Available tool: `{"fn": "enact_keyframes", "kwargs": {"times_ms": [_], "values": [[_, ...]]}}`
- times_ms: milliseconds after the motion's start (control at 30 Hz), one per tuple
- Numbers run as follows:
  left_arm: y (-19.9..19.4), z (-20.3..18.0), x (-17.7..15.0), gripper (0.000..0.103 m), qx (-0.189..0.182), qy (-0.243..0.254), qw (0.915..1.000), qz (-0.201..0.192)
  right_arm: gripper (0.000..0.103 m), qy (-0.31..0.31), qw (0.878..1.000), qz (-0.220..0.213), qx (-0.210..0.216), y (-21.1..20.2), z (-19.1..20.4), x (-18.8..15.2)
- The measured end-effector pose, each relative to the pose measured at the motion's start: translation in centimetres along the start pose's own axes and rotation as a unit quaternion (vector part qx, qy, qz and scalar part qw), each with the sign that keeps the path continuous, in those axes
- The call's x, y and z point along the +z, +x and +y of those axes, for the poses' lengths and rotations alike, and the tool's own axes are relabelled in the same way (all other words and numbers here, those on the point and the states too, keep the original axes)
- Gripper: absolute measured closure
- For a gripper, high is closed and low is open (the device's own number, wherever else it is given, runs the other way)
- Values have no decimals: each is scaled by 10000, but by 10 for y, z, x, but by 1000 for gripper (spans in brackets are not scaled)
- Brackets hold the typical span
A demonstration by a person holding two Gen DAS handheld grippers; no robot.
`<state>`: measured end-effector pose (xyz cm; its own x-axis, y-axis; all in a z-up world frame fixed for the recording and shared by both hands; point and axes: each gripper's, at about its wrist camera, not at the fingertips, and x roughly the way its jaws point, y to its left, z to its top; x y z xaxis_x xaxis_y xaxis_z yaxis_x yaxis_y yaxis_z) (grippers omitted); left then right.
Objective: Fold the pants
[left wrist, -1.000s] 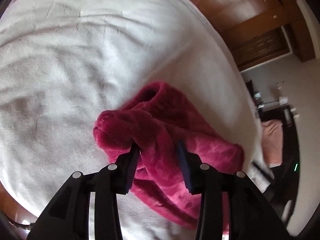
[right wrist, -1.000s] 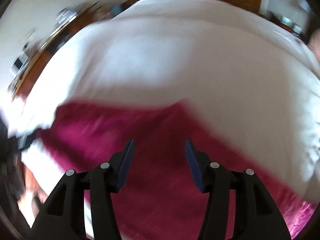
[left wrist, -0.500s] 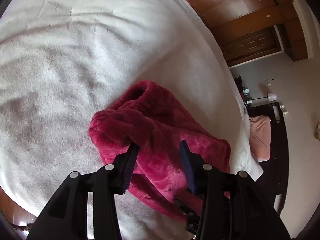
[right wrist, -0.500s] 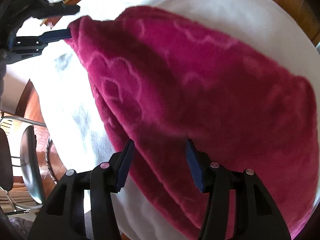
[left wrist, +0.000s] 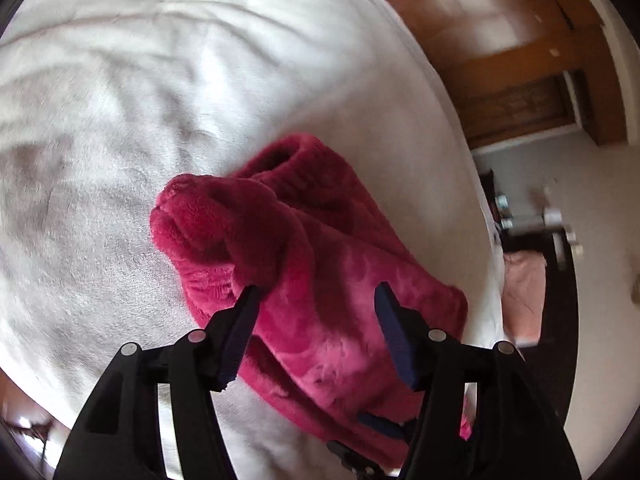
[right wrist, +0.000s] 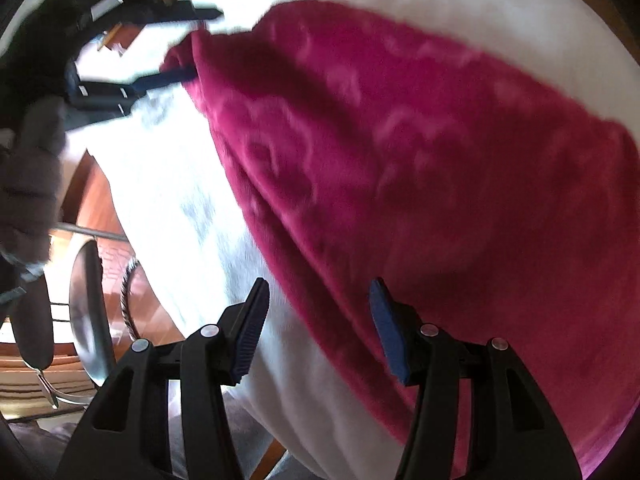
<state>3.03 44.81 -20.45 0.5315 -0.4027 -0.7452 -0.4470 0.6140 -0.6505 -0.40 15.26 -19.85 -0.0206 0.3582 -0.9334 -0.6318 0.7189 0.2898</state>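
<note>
Fuzzy magenta pants (left wrist: 320,264) lie bunched on a white blanket (left wrist: 120,100), the waistband end rolled up toward the far side. My left gripper (left wrist: 316,296) is open, its jaws wide apart over the pants' rumpled top fold, nothing pinched. In the right wrist view the pants (right wrist: 420,160) spread flat across the blanket (right wrist: 176,184). My right gripper (right wrist: 318,292) is open above the pants' near edge. The left gripper (right wrist: 180,44) shows at the pants' far corner, top left.
The blanket's edge drops off at the right of the left wrist view, with wooden cabinets (left wrist: 520,60) and a dark side table (left wrist: 560,248) beyond. In the right wrist view a chair with metal legs (right wrist: 84,300) and wooden floor lie left of the blanket.
My left gripper's jaws have spread wider and no longer pinch the pants' fold. My right gripper swung down over the pants' near edge and stays open.
</note>
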Motion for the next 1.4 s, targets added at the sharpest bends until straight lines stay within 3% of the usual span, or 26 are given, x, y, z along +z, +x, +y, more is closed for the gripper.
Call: {"fn": "enact_keyframes", "kwargs": {"times_ms": [67,100,167,367,600,667,800,967,1100,1133,1167,1233,1400], "values": [[0,0,0,48,135,-131,9997,-125,49,88,9998,-151,74,-11,-7,12],[2,-1,0,72,252,-151,9995,-109,49,135,9996,-229,105,-17,-13,18],[5,-2,-2,96,534,-141,9985,-34,49,220,9987,-417,169,-32,-28,33],[-15,-4,-22,97,663,130,9974,-268,49,250,9971,-670,269,-53,-51,80],[-40,6,-26,97,197,304,9984,-438,49,237,9902,-549,1258,-49,-16,133],[-44,8,-26,97,140,363,9984,-416,49,-8,9901,-499,1313,-46,-1,144],[-51,34,-14,96,227,410,9988,-147,43,-422,9921,-355,1130,-30,37,171],[-63,73,9,96,480,400,9979,142,40,-1050,9901,-112,922,2,96,176],[-77,108,33,96,608,436,9967,316,39,-1992,9797,82,191,41,144,175],[-79,116,41,96,631,456,9963,364,41,-2088,9779,115,-3,55,151,176],[-80,120,49,96,647,481,9959,405,58,-2139,9765,157,-199,65,152,175],[-79,123,61,96,645,551,9952,485,81,-1901,9807,243,-379,75,144,179],[-66,116,81,96,493,931,9911,812,86,-687,9971,-307,-123,23,105,188]]}}
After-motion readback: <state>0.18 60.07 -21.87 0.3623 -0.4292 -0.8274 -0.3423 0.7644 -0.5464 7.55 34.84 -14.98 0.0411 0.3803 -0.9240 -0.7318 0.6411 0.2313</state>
